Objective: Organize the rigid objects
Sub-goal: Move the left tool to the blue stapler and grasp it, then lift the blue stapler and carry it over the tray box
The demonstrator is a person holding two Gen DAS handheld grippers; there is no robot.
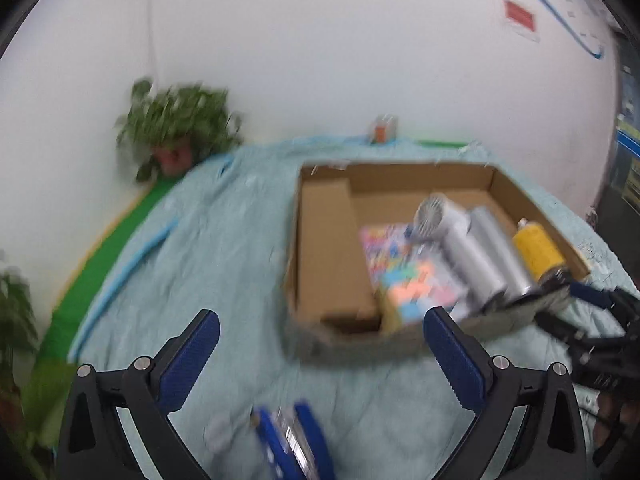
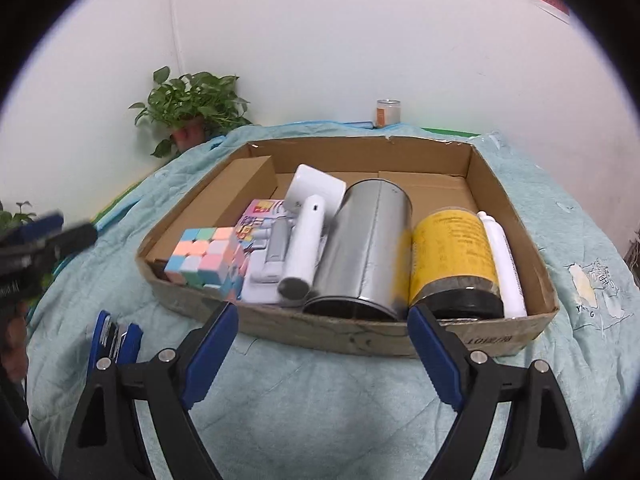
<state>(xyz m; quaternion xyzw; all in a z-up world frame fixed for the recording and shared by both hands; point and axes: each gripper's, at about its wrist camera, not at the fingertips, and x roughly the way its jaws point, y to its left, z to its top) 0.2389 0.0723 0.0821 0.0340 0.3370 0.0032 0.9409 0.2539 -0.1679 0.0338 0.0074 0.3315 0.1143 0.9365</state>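
A shallow cardboard box (image 2: 360,336) lies on a pale teal cloth. It holds a pastel cube (image 2: 204,260), a white handheld fan (image 2: 308,232), a silver tin (image 2: 364,248), a yellow jar (image 2: 456,256) and a white tube (image 2: 502,260). The box also shows in the left wrist view (image 1: 320,248), blurred. A blue stapler (image 1: 292,444) lies on the cloth between my left gripper's fingers, near the camera; it also shows in the right wrist view (image 2: 114,340). My left gripper (image 1: 320,348) is open and empty. My right gripper (image 2: 322,344) is open and empty at the box's near wall.
A potted plant (image 2: 192,108) stands at the back left by the white wall. A small jar with an orange label (image 2: 386,114) stands behind the box. A green strip (image 1: 100,256) edges the cloth at left. The other gripper shows at the left edge (image 2: 36,244).
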